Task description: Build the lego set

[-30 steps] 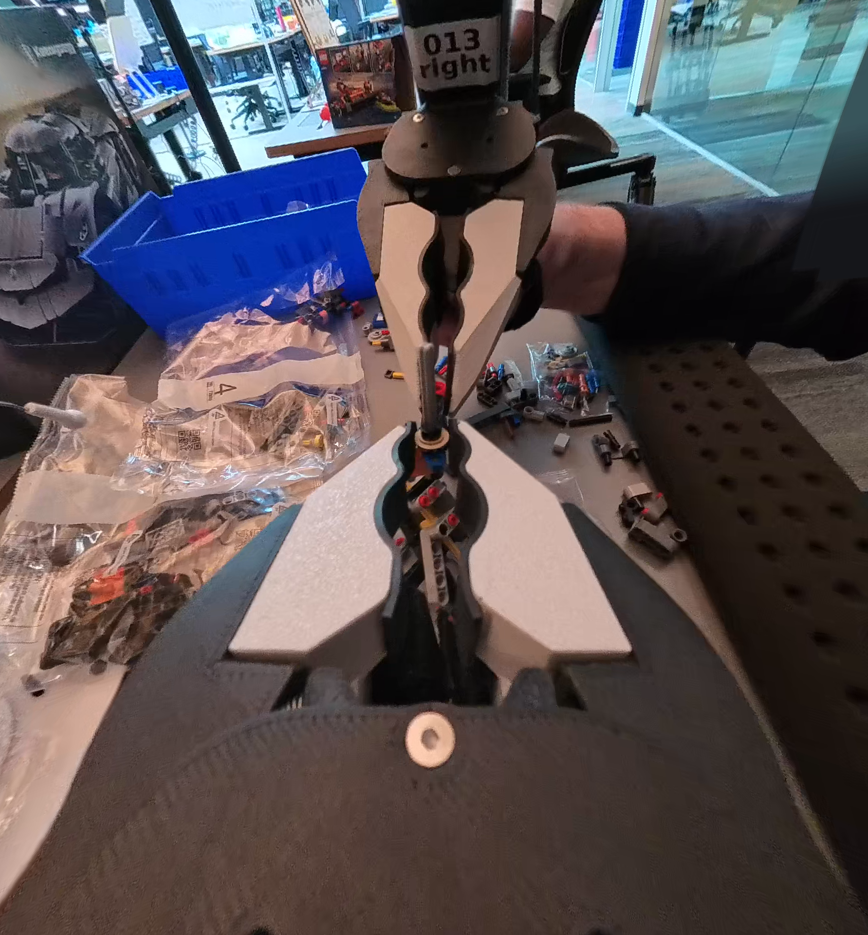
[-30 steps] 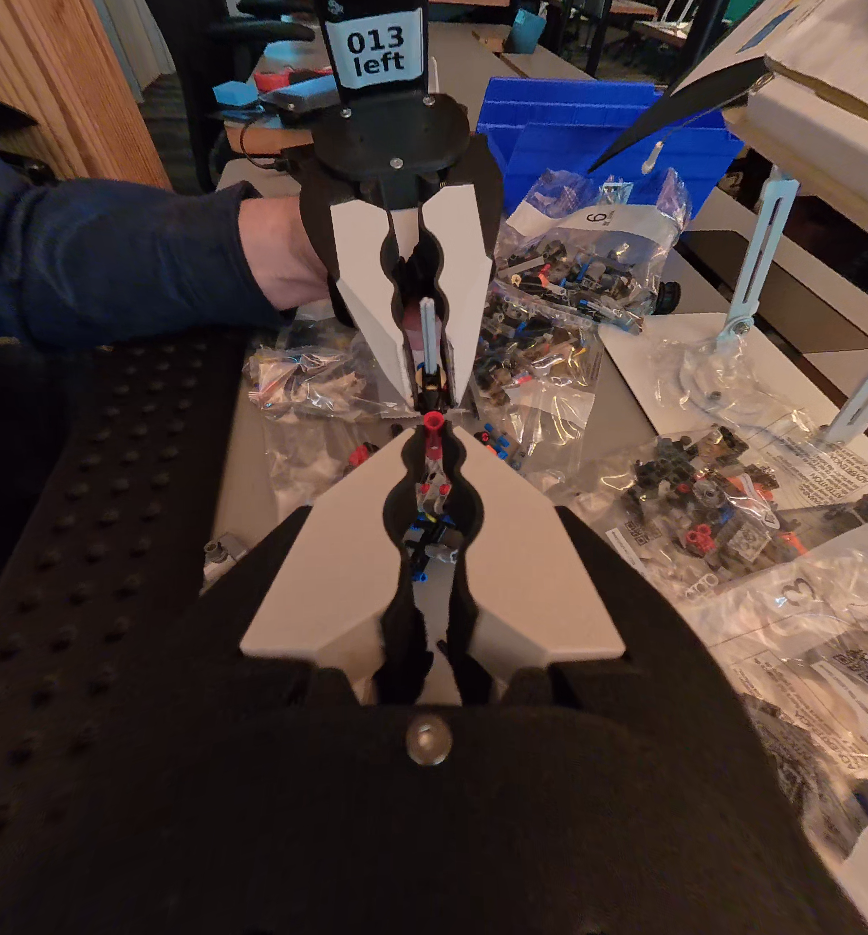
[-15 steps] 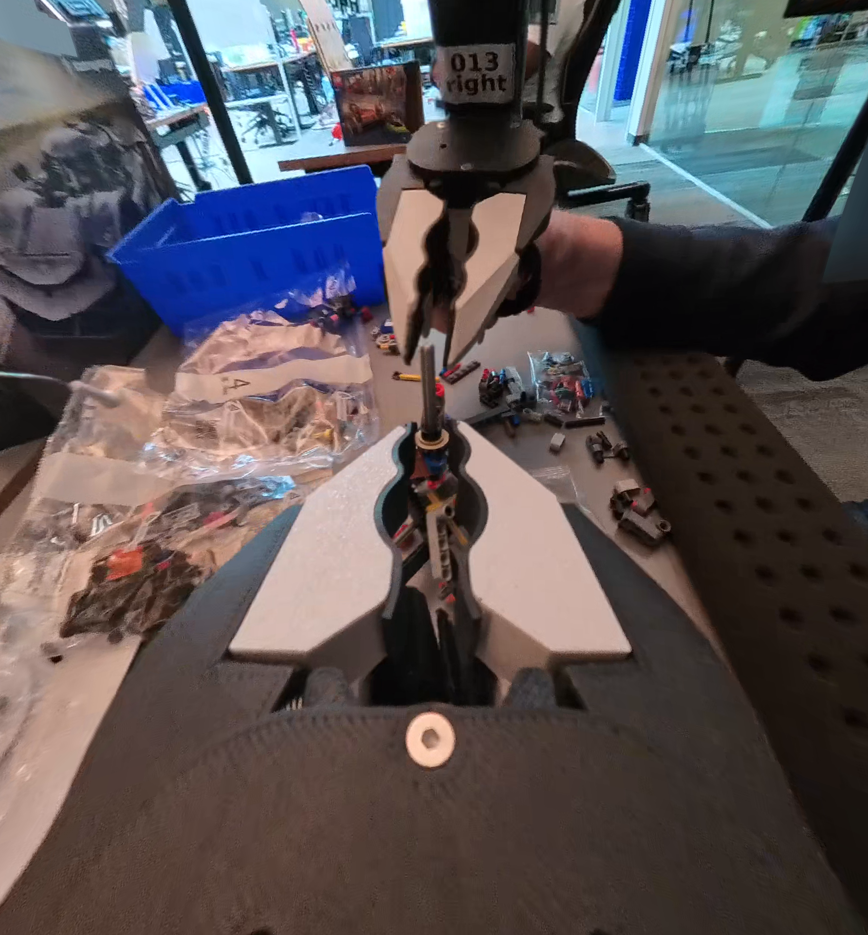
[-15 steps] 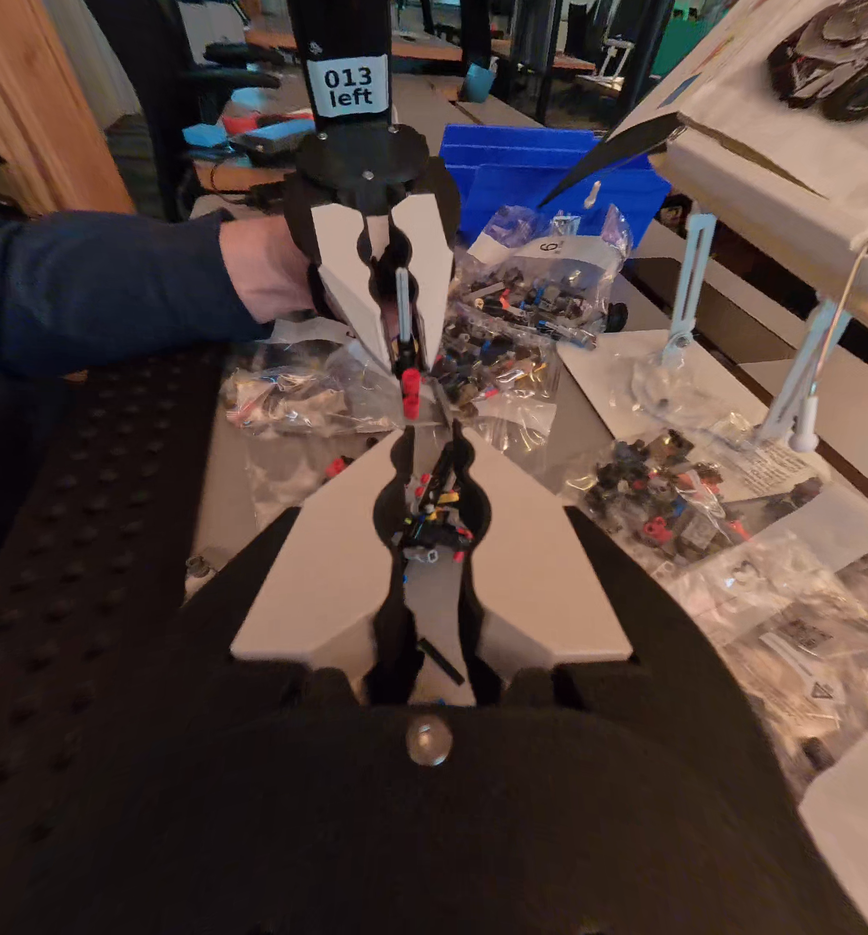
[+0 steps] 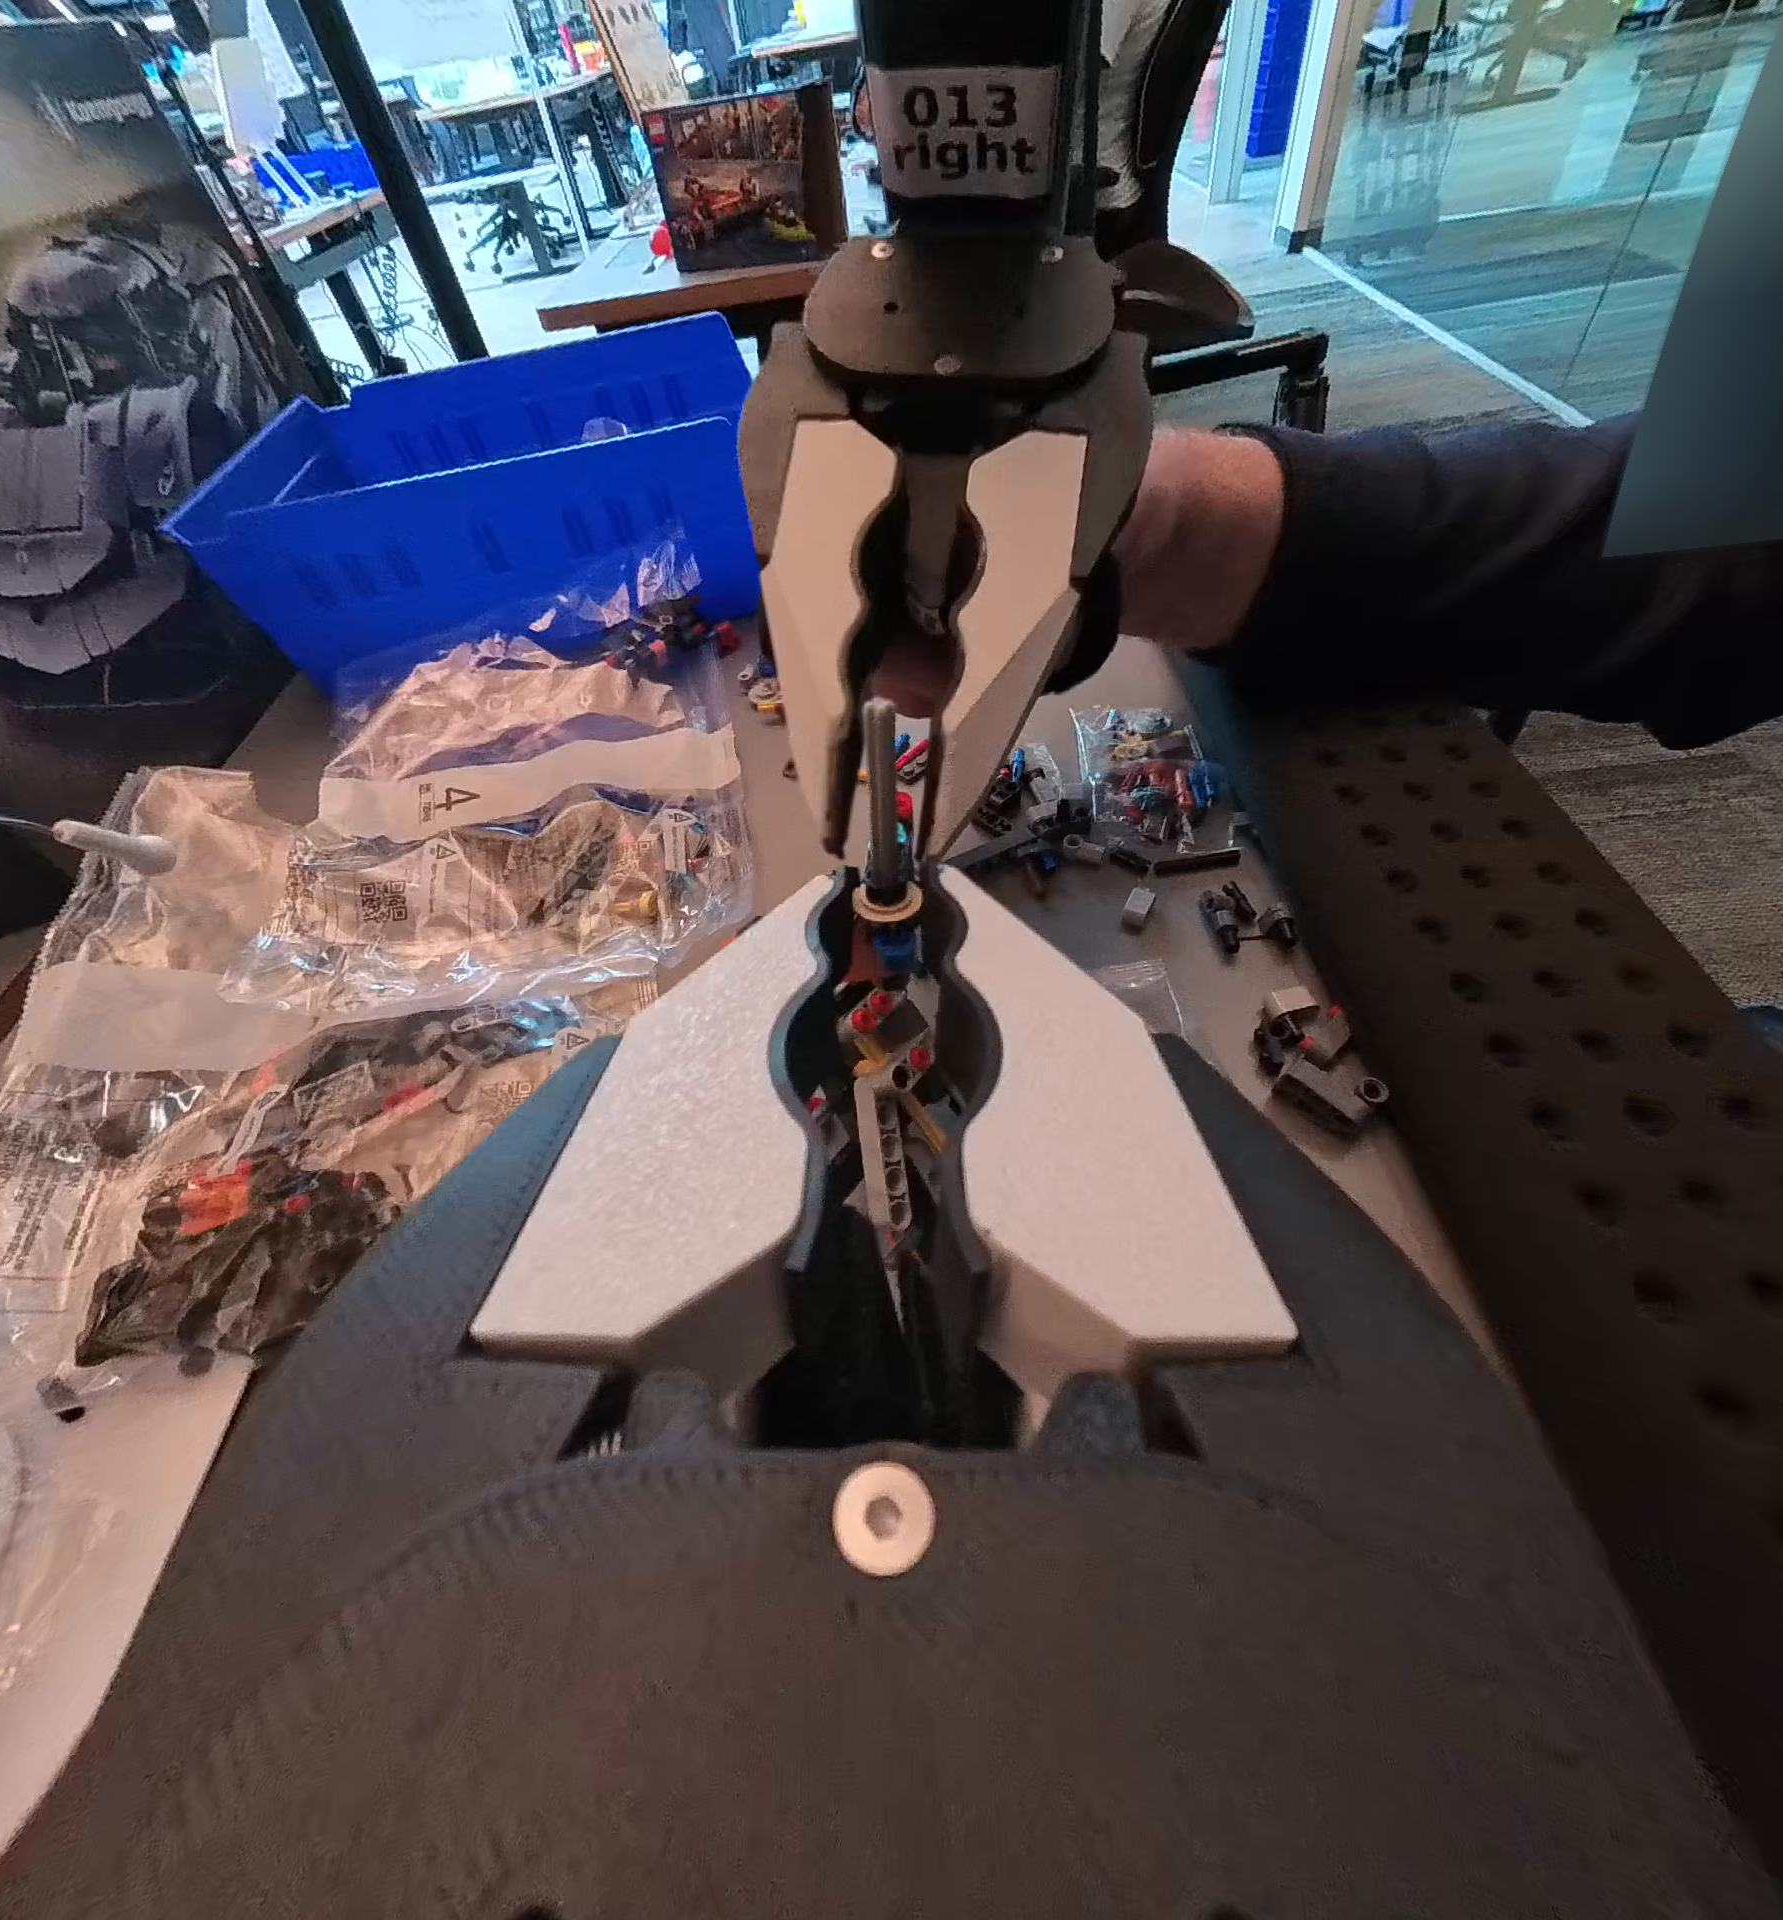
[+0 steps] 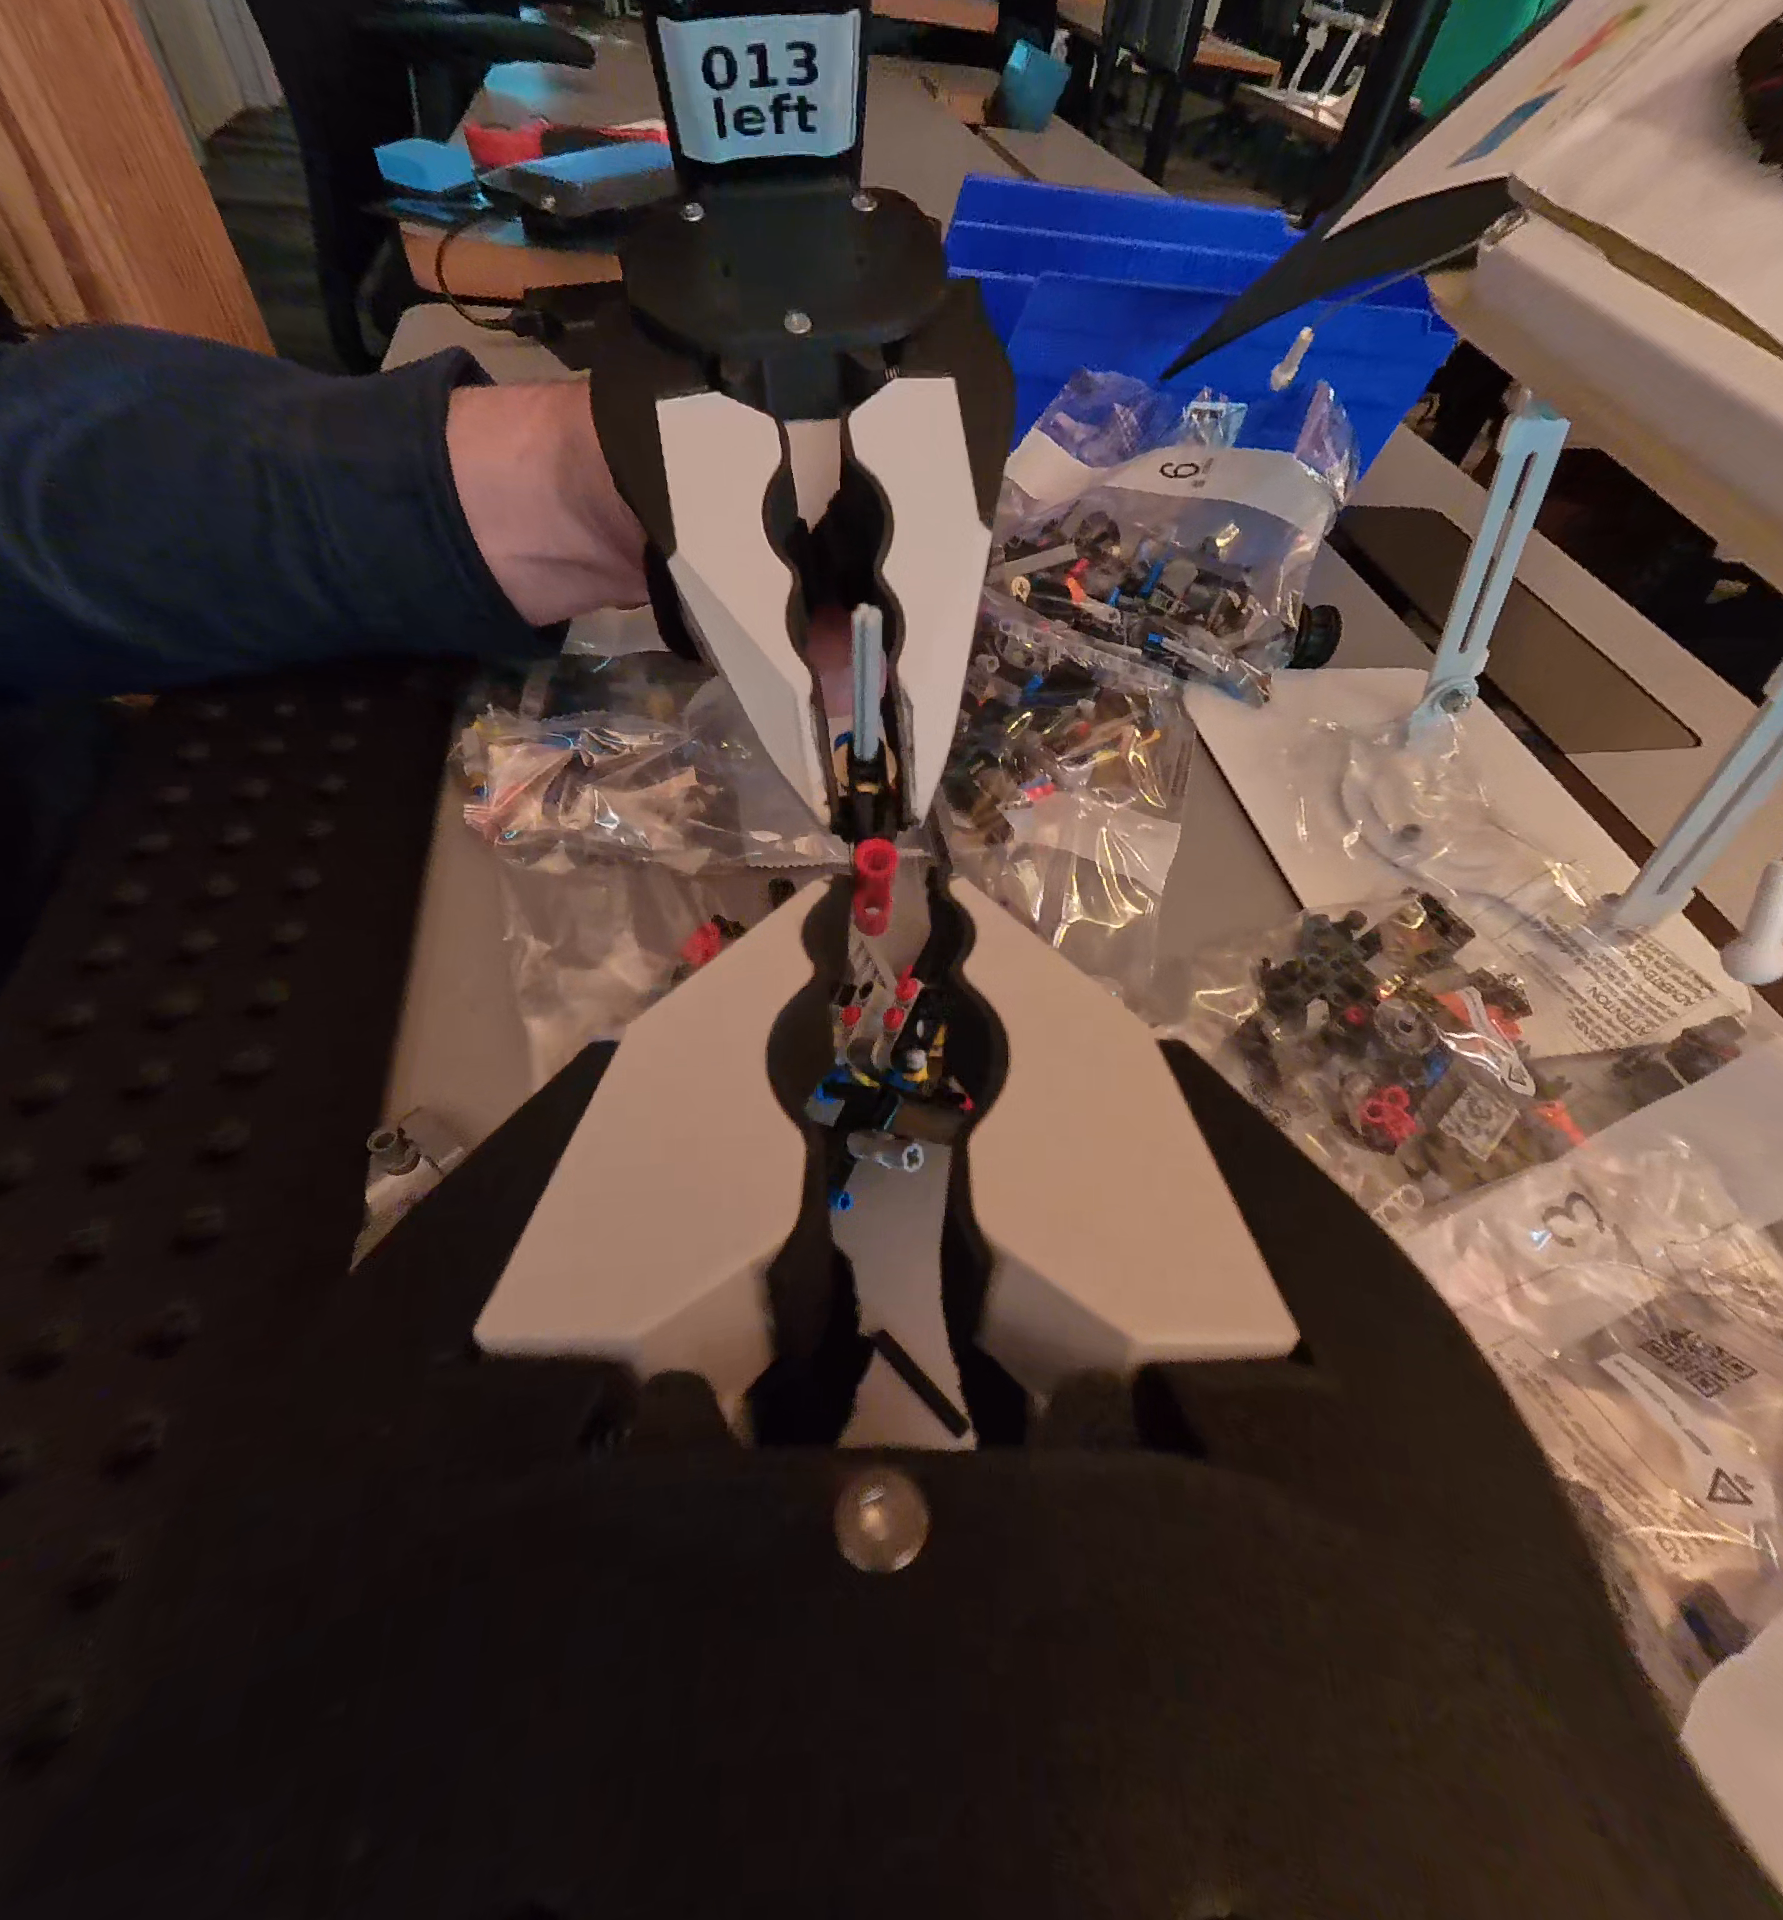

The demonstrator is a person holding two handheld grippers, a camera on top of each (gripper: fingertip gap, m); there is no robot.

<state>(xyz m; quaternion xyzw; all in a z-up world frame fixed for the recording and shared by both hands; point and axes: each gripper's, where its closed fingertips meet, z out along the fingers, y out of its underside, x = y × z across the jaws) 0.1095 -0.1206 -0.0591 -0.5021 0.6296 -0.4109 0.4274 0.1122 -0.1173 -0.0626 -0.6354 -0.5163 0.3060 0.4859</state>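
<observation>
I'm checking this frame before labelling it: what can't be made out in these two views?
- Left wrist view: how the grey axle seats is hidden between the left gripper fingertips.
- Right wrist view: the right gripper jaws blur at the red connector, so the grip is unclear.
- Both views: parts in the sealed bags are too small to identify.

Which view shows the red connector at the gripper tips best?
The right wrist view: the red connector sits unobstructed at the right gripper tips, its holes visible. In the left wrist view only a red sliver shows beside the grey axle.
</observation>
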